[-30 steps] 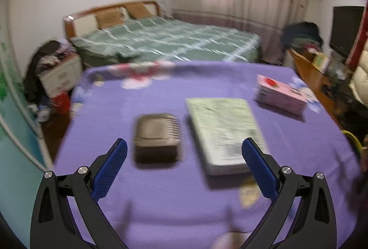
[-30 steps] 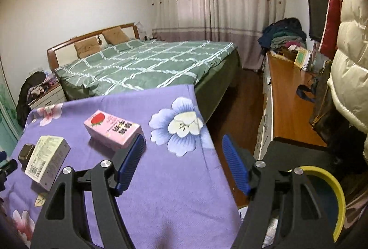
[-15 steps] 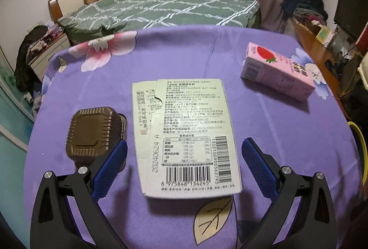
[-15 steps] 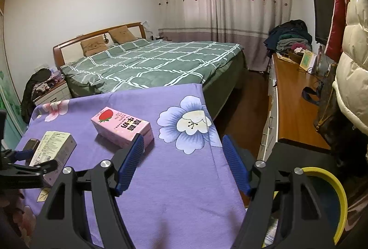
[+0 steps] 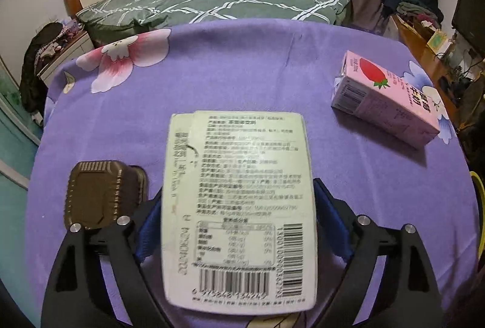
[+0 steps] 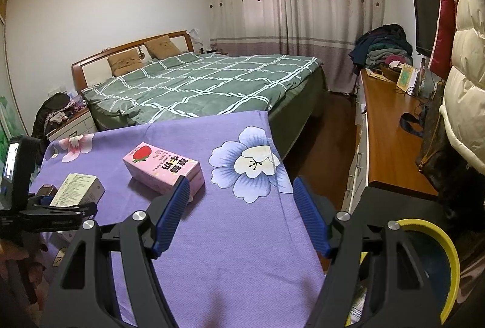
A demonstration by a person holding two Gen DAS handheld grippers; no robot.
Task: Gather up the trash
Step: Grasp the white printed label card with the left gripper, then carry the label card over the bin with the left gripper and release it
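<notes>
We see the pale green carton (image 5: pixel 239 207) lying flat on the purple table (image 5: pixel 257 70), label up, its long axis running straight away from the left claw (image 5: pixel 239 225), whose blue pads flank its sides; whether they grip yet, we cannot tell. The right claw (image 6: pixel 241 216) hovers apart, farther off, near the pink milk carton (image 6: pixel 165 170).

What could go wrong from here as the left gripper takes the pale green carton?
1. The left gripper straddles only the near part of the pale green carton; gripped that far from its middle, it may tip.
2. The brown plastic tray sits right beside the left finger and could get dragged.
3. The pink strawberry milk carton lies close to the open right gripper, which might bump it.
</notes>
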